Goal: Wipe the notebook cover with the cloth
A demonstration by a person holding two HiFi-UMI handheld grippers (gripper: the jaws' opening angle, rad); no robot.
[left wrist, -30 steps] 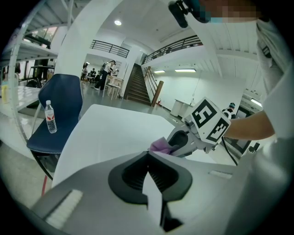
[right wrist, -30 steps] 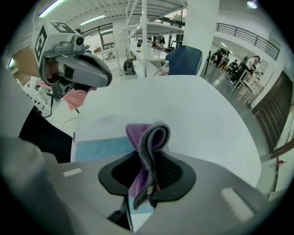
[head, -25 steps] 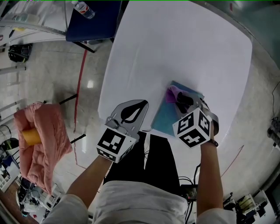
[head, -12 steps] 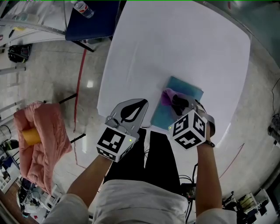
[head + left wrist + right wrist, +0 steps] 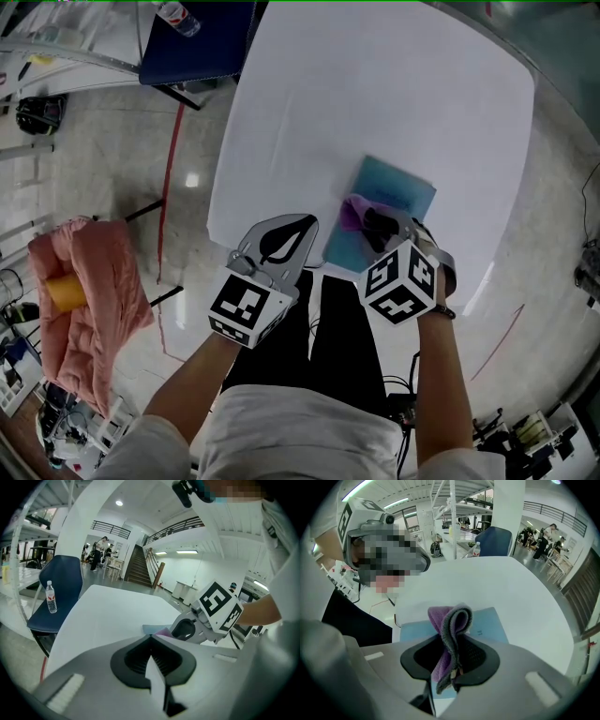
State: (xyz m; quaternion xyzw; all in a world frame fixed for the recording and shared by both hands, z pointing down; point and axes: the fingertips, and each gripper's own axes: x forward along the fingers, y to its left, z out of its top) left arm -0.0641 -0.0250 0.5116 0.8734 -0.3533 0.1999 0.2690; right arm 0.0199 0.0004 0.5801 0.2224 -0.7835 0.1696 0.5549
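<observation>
The right gripper's fingers are clamped on a folded purple and grey cloth, which fills the narrow gap between them and sticks up past their tips in a rounded fold. In the head view that fold sits over the near left part of a light blue rectangular notebook. I cannot tell whether it presses on the cover.

The left gripper's fingers are closed against each other with nothing between them. They hang over the near edge of the white desk, towards its near left corner and just left of the notebook, apart from it.

The notebook lies flat and skewed by the desk's near edge, right of the middle. Beyond the far left corner, a clear plastic water bottle stands on a dark blue chair.
</observation>
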